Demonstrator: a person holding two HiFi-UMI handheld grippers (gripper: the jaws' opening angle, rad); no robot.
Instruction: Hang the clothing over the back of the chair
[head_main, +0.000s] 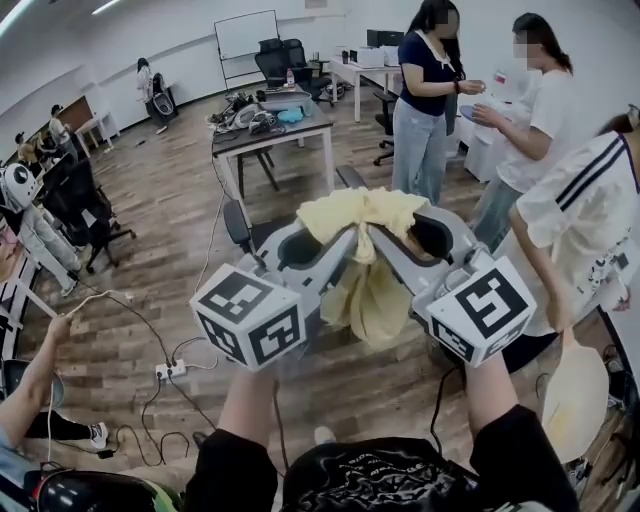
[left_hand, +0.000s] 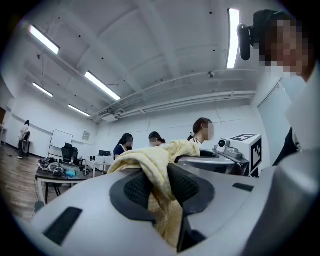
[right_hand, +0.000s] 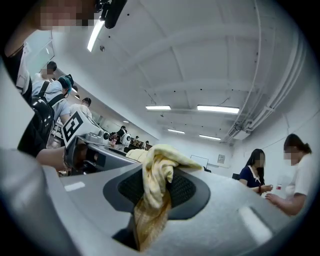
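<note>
My left tongs (left_hand: 160, 189) and right tongs (right_hand: 156, 190) each clamp the yellow cloth (head_main: 368, 290), tips almost meeting. It bunches over them and hangs down between, above the floor (head_main: 150, 260).

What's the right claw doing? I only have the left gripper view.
Observer: The right claw is shut on the yellow garment, with cloth pinched between its pads.
Operator: Anything dangling?
Observer: Yes. In the head view a loose fold hangs down between the two claws.
Operator: Chair in sight?
Observer: What looks like a dark chair stands on the floor just beyond the left claw, off to its left side.
</note>
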